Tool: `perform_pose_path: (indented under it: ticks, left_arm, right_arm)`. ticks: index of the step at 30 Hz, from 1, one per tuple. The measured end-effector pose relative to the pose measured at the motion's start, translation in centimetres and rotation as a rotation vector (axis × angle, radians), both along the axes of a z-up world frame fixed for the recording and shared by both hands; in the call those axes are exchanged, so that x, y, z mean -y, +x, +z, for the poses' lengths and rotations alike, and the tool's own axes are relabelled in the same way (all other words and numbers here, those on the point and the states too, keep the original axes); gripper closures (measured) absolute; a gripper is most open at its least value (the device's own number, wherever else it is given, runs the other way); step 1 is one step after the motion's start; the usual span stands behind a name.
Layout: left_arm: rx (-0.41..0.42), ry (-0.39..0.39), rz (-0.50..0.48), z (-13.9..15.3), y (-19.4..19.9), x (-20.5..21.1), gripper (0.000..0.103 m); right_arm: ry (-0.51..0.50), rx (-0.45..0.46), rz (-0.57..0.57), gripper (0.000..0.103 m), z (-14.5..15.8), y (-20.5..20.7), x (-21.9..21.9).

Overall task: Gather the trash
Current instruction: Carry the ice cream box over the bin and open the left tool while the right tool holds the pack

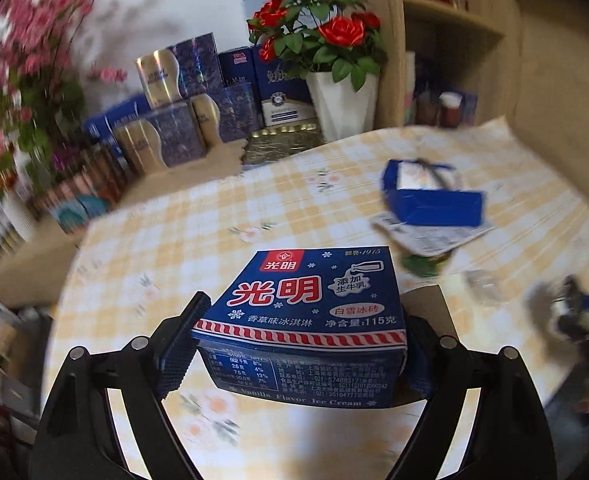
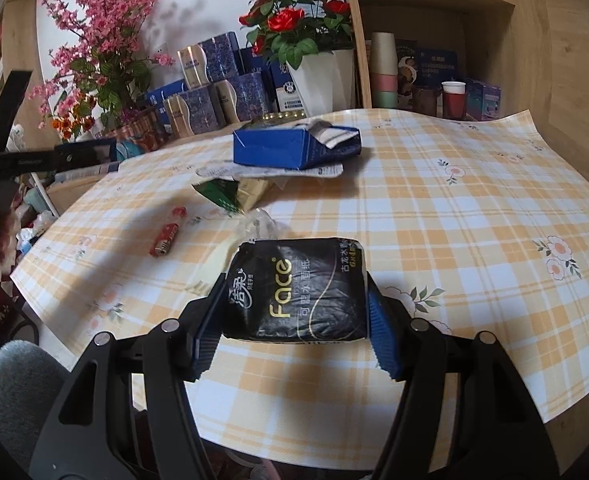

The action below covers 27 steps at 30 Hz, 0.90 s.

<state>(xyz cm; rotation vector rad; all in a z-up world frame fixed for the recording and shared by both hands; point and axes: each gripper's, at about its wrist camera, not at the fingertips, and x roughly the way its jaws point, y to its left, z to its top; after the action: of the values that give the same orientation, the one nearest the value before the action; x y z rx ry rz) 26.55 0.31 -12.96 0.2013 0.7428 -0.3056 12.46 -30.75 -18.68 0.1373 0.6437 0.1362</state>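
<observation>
Bright daylight — blurred, warped edges (fisheye)

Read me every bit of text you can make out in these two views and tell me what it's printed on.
Ice cream box between the left jaws: "光明", "115克", "Vanilla Flavor Ice Cream", "1915"; nutrition table too small.
Black tissue pack between the right jaws: "Face", "洁柔"; side print too small.
Flat printed paper under the open blue carton: blurred.
Blue and gold boxes behind the table: unreadable.

Two wrist views angled down, sharing checked table and roses
</observation>
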Motion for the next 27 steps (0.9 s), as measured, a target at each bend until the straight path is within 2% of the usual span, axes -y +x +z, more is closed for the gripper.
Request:
perform_pose_path:
  ticks: [3, 11, 19, 27]
  left_arm:
    - [-0.022, -0.076, -0.031, 0.3, -2.6, 0.1, 0.02]
    - [-0.045, -0.171, -0.144, 0.3, -9.9, 1.4, 0.02]
    - [-0.088, -0.173, -0.238, -2.9, -17.2, 2.9, 0.02]
    - [-0.133, -0.151, -0.322, -6.4, -21.6, 4.3, 0.02]
  right_arm:
    - [0.007, 0.012, 0.007, 0.039, 1.3, -1.1, -0.2]
    - [-0.049, 0.004, 0.033, 0.039, 2.3, -5.5, -0.9]
    - [-0.062, 0.005, 0.029, 0.039, 2.9, -8.8, -1.4]
    - [-0.075, 0.017, 0.045, 0.039, 3.7, -10.2, -2.3]
